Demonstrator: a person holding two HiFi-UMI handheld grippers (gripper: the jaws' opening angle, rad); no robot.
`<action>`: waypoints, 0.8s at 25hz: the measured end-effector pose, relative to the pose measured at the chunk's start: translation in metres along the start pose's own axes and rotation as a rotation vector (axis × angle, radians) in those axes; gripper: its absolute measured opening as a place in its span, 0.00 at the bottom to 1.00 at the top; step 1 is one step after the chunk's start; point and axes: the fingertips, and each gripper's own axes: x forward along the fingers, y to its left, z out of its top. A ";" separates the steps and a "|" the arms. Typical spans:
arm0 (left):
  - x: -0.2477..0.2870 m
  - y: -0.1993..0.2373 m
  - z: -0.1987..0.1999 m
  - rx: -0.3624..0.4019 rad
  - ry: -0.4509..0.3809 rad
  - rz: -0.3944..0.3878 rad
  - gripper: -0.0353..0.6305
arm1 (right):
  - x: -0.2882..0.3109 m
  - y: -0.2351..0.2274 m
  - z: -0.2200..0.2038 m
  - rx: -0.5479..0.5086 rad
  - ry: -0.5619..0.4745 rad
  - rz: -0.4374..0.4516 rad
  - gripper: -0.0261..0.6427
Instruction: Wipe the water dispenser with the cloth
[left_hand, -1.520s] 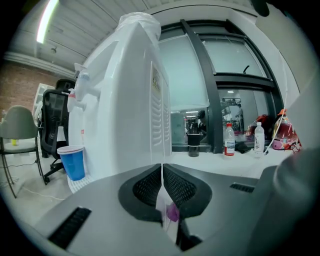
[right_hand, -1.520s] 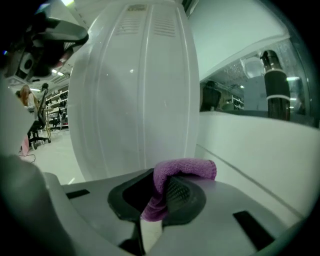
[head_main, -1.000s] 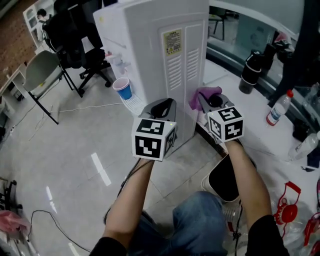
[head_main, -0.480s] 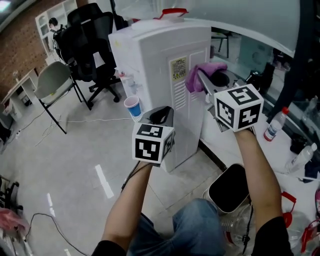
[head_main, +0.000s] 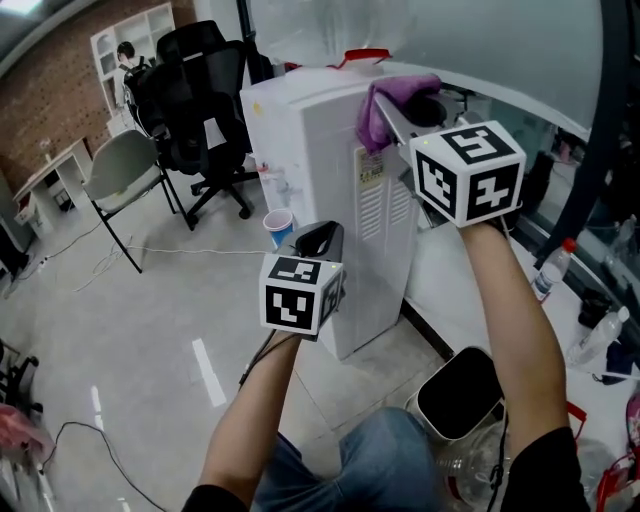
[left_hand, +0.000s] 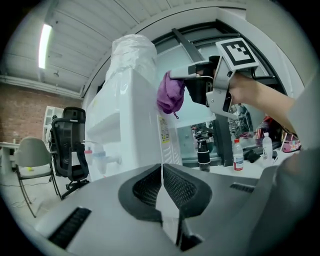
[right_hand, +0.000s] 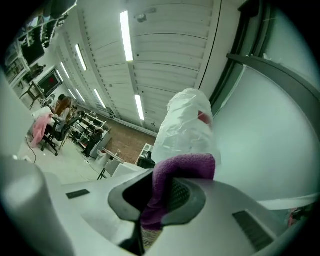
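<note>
The white water dispenser (head_main: 320, 170) stands on the floor, its vented back panel toward me, a plastic-wrapped bottle (left_hand: 134, 55) on top. My right gripper (head_main: 388, 112) is shut on the purple cloth (head_main: 385, 100), held at the dispenser's upper rear corner; the cloth (right_hand: 172, 187) bulges from between the jaws in the right gripper view. My left gripper (head_main: 322, 240) hangs lower beside the panel, jaws shut and empty (left_hand: 161, 187). From the left gripper view the cloth (left_hand: 171, 95) dangles beside the dispenser's top.
A blue-and-white paper cup (head_main: 279, 228) sits under the dispenser's taps. Black office chairs (head_main: 195, 95) and a grey chair (head_main: 125, 170) stand at the back left. A counter on the right carries bottles (head_main: 545, 270). A black bin (head_main: 458, 392) stands near my legs.
My right gripper has risen with the cloth from the lower side of the dispenser to its top rear corner. The left gripper has stayed about where it was.
</note>
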 end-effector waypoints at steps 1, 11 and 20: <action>-0.002 0.002 0.000 0.001 0.001 0.004 0.10 | 0.004 0.002 0.000 -0.012 0.003 0.000 0.11; -0.012 0.014 -0.005 0.001 0.006 0.018 0.10 | 0.019 0.010 -0.028 0.011 0.044 0.001 0.11; -0.009 0.010 -0.026 -0.010 0.018 0.011 0.10 | 0.006 0.026 -0.071 0.064 0.069 0.013 0.11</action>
